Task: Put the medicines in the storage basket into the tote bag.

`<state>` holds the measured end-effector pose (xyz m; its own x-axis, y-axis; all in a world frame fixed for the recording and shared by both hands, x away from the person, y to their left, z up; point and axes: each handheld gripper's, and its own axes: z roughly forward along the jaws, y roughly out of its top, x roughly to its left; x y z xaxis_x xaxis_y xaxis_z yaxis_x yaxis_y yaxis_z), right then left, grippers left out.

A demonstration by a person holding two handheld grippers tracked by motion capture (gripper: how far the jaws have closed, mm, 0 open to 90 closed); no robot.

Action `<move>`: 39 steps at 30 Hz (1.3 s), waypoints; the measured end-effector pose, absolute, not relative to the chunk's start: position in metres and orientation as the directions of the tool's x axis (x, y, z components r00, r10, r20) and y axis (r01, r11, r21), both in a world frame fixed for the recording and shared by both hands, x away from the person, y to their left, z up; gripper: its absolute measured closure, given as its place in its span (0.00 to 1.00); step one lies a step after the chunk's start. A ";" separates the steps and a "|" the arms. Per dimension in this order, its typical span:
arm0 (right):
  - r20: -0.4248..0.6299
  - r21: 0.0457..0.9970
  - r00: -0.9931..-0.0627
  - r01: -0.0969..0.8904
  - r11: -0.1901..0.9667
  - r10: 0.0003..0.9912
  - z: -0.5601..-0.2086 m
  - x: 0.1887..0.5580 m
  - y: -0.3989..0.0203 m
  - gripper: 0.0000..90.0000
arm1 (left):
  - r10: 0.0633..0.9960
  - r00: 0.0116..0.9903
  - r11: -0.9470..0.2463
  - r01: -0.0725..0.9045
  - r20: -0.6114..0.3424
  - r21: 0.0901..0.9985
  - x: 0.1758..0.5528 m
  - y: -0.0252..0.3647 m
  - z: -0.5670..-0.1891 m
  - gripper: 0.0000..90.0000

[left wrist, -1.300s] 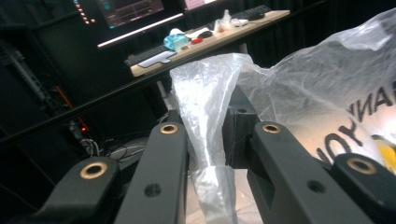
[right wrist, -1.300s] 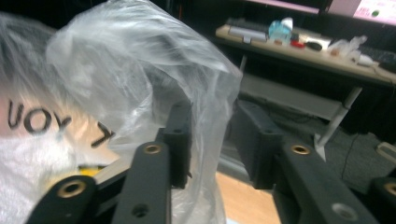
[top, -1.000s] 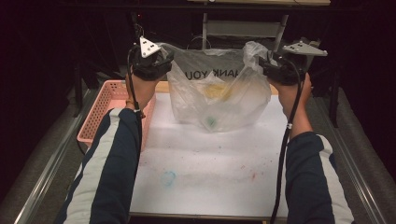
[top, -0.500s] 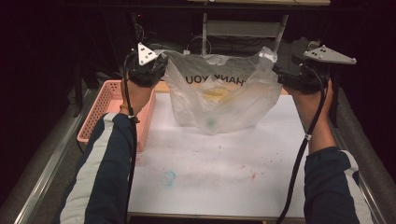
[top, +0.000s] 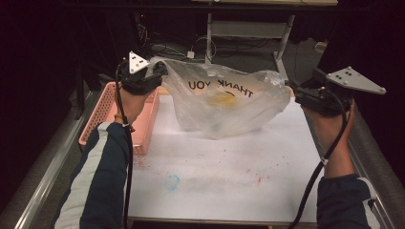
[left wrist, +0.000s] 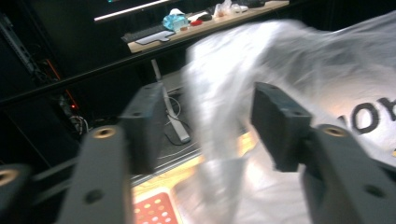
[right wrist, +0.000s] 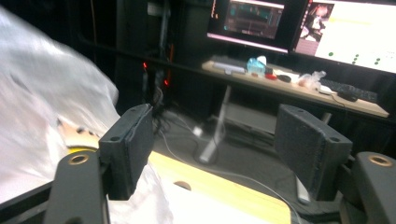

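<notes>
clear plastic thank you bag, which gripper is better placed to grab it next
Left. The left gripper has bag film between its open jaws; the right gripper is open with nothing between its jaws, bag off to one side.

The yellow thing (top: 220,99) inside the plastic bag (top: 229,102) is unidentifiable.

I'm looking down at a white tabletop (top: 224,167) carrying faint smudges — a blue one (top: 172,182) near the front, reddish specks (top: 260,180) further right. A pink perforated basket (top: 143,121) is sitting at the table's left edge. Beyond the table I'm seeing two lit monitors (right wrist: 303,23) glowing above a wooden desk (right wrist: 299,91) — a keyboard (right wrist: 348,91) and small clutter are lying on it.
</notes>
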<state>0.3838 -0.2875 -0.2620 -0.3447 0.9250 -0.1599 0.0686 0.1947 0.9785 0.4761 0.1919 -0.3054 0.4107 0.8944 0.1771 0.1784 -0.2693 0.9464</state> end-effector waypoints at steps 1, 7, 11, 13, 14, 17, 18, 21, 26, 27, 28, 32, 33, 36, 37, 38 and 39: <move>-0.143 0.981 -0.344 0.076 0.179 0.928 -0.264 0.380 -0.290 0.33 | 0.893 0.412 -0.271 0.169 0.182 0.948 0.474 0.193 -0.306 0.37; -0.132 0.985 -0.341 0.058 0.161 0.931 -0.272 0.364 -0.300 0.33 | 0.852 0.471 -0.330 0.143 0.229 0.933 0.463 0.188 -0.314 0.58; -0.133 0.985 -0.343 0.058 0.162 0.930 -0.274 0.355 -0.305 0.32 | 0.848 0.479 -0.332 0.147 0.226 0.932 0.459 0.185 -0.321 0.56; -0.138 0.982 -0.342 0.075 0.173 0.930 -0.281 0.353 -0.307 0.32 | 0.854 0.472 -0.322 0.153 0.217 0.934 0.454 0.187 -0.326 0.43; -0.138 0.980 -0.342 0.089 0.178 0.929 -0.286 0.353 -0.308 0.31 | 0.854 0.473 -0.320 0.154 0.215 0.935 0.451 0.189 -0.329 0.36; -0.125 0.975 -0.347 0.129 0.180 0.929 -0.302 0.356 -0.312 0.31 | 0.847 0.489 -0.310 0.135 0.209 0.941 0.439 0.196 -0.336 0.30; -0.116 0.974 -0.350 0.144 0.176 0.929 -0.307 0.357 -0.312 0.31 | 0.843 0.497 -0.307 0.127 0.207 0.943 0.435 0.200 -0.338 0.29; -0.111 0.969 -0.367 0.168 0.183 0.923 -0.319 0.361 -0.310 0.31 | 0.837 0.511 -0.293 0.114 0.197 0.949 0.423 0.211 -0.339 0.29; -0.105 0.963 -0.391 0.189 0.191 0.914 -0.329 0.365 -0.305 0.31 | 0.809 0.543 -0.317 0.080 0.225 0.945 0.401 0.222 -0.331 0.24; -0.101 0.962 -0.394 0.194 0.191 0.913 -0.330 0.365 -0.304 0.31 | 0.805 0.546 -0.324 0.079 0.231 0.943 0.398 0.225 -0.331 0.24; -0.103 0.961 -0.399 0.195 0.194 0.911 -0.332 0.366 -0.303 0.31 | 0.801 0.549 -0.335 0.078 0.240 0.939 0.394 0.226 -0.331 0.23; -0.093 0.960 -0.414 0.205 0.193 0.906 -0.341 0.365 -0.300 0.31 | 0.774 0.575 -0.369 0.069 0.266 0.927 0.380 0.233 -0.338 0.20; -0.095 0.958 -0.419 0.209 0.198 0.903 -0.344 0.365 -0.300 0.31 | 0.769 0.581 -0.376 0.079 0.264 0.923 0.376 0.234 -0.342 0.20; -0.088 0.957 -0.432 0.214 0.198 0.897 -0.351 0.363 -0.298 0.31 | 0.753 0.594 -0.405 0.082 0.282 0.910 0.364 0.234 -0.352 0.20; -0.086 0.957 -0.438 0.215 0.197 0.895 -0.354 0.362 -0.297 0.30 | 0.747 0.598 -0.414 0.079 0.289 0.907 0.360 0.233 -0.355 0.20; -0.090 0.955 -0.445 0.214 0.203 0.891 -0.356 0.361 -0.295 0.30 | 0.741 0.601 -0.424 0.072 0.300 0.903 0.355 0.232 -0.357 0.20; -0.097 0.954 -0.453 0.211 0.212 0.886 -0.358 0.360 -0.293 0.29 | 0.734 0.605 -0.434 0.069 0.308 0.898 0.352 0.231 -0.360 0.20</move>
<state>0.3598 -0.2932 -0.3584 -0.4534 0.8860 -0.0970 0.2107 0.2123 0.9542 0.3515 0.2315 -0.3599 0.6051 0.7342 0.3080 0.0690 -0.4337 0.8984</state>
